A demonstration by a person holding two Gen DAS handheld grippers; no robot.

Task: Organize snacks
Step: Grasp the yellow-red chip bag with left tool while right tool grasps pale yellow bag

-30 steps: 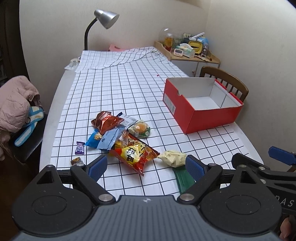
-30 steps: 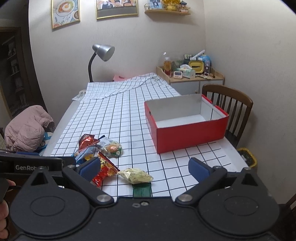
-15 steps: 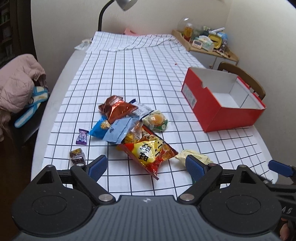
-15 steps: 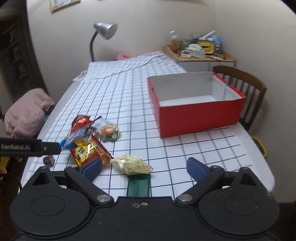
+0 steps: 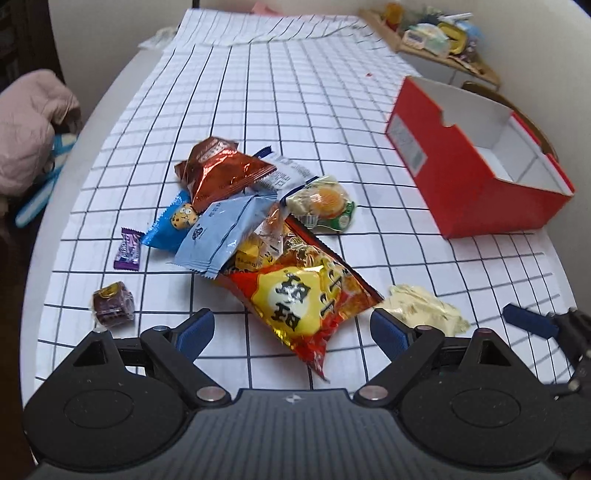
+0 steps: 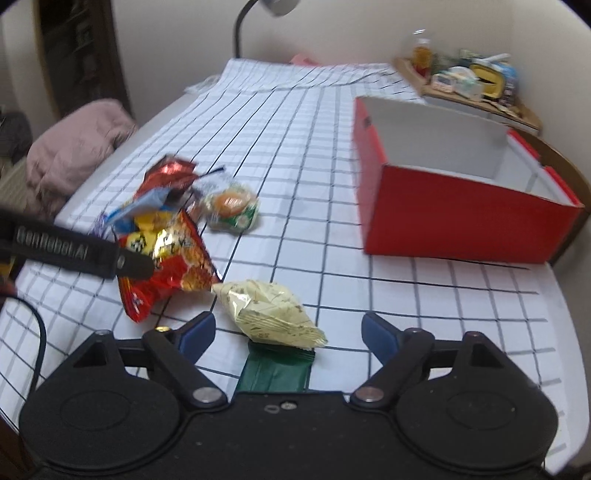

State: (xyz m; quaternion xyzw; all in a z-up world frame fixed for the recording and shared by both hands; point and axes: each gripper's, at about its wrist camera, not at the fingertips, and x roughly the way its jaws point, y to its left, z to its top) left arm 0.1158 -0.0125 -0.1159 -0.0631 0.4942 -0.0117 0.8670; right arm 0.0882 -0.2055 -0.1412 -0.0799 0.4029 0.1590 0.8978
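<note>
Both grippers brought lower and closer toward the snack pile (image 5: 258, 221) since earlier; left gripper (image 5: 291, 326) spread, unloaded, over red-yellow bag (image 5: 303, 291); right gripper (image 6: 288, 332) spread, unloaded, over pale yellow packet (image 6: 269, 310); red box (image 6: 461, 206) well right of pile.

Pale wall (image 6: 369, 29); grid-cloth table (image 5: 295, 92); lamp (image 6: 273, 5); cluttered shelf (image 6: 480, 92); wooden chair (image 6: 569, 173).
</note>
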